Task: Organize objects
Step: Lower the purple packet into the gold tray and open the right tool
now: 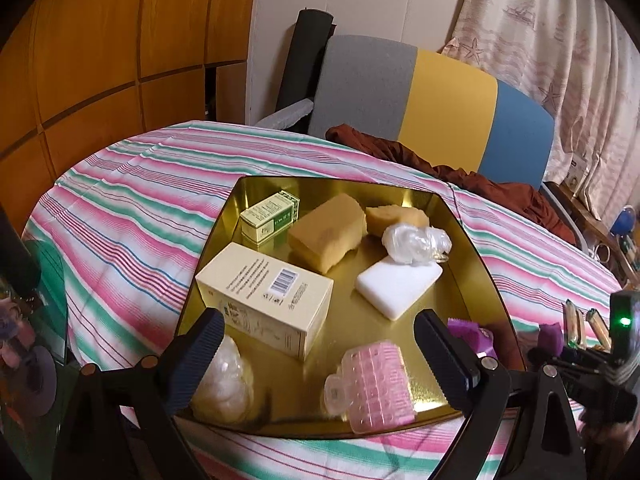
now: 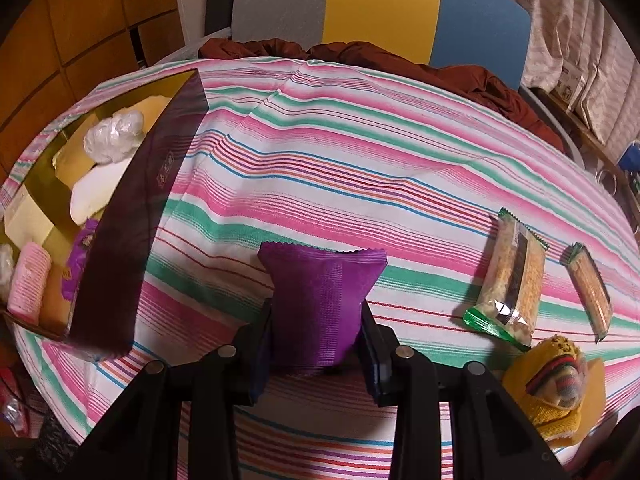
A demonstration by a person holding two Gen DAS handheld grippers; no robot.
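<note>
Clamped between the fingers of the right gripper: a purple snack packet, long axis running straight ahead from the jaws, serrated top edge pointing away, raised just over the striped tablecloth. Off to that gripper's left, close by: the gold-lined tray with its dark purple outer wall, so the likely carry is a short swing leftward over that wall (a judgement, not a thing seen). Already inside, a second purple packet against the near wall. Spread wide and empty above the tray's near end: the left gripper, nearer to the tray yet holding nothing. Within the tray: cream carton with a barcode and fine print too small to read, green-and-cream box likewise illegible, yellow sponge, white block, pink ribbed roller. Still out on the cloth to the right: two cereal bars in clear wrappers with green ends, no brand legible. Small gold emblem on the tray wall, characters unreadable.
</note>
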